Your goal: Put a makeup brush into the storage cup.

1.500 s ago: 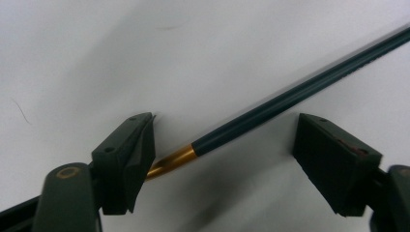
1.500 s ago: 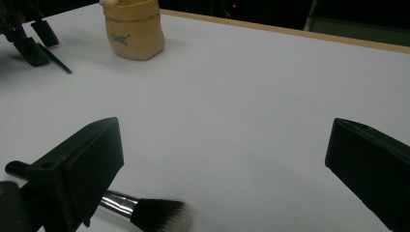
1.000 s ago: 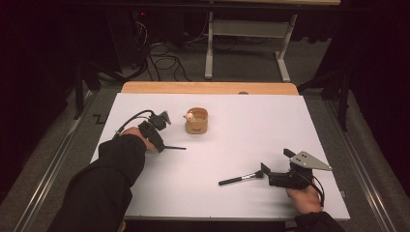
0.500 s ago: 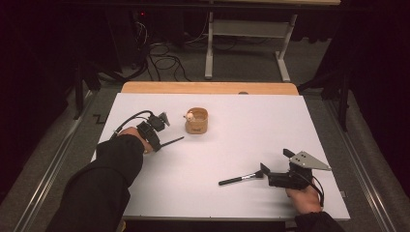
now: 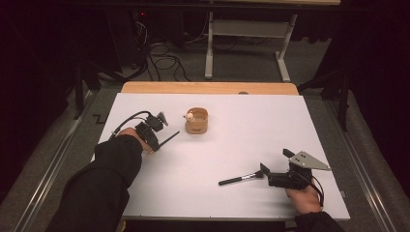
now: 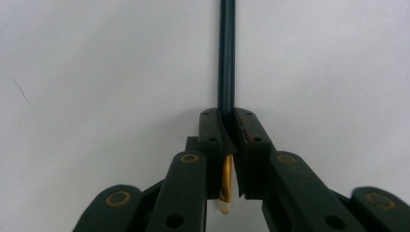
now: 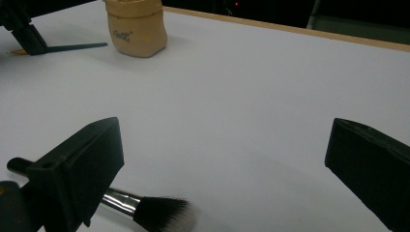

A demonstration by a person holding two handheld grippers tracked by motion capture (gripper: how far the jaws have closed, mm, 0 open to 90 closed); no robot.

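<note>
Risk 1: the left tongs [image 6: 227, 145] are clamped on the slim dark-handled brush with a gold ferrule [image 6: 226, 53] close to its ferrule end, so the long handle juts out unsupported. Their jaws have just been closing on it. In my judgement, a lift from this off-centre hold could let the brush pivot or slip, and the free end could knock the small tan cylindrical cup [image 5: 197, 121] standing just beyond it.

Risk 2: the right tongs [image 7: 222, 159] stand wide apart, holding nothing. The black-handled, chrome-ferruled brush with soft dark bristles [image 7: 159, 212] lies flat on the white worktop [image 5: 251, 140], its bristle head between the 2 jaws and its handle passing under the left-hand one. Closing here would likely pinch bristles, not handle, giving a weak hold.
</note>
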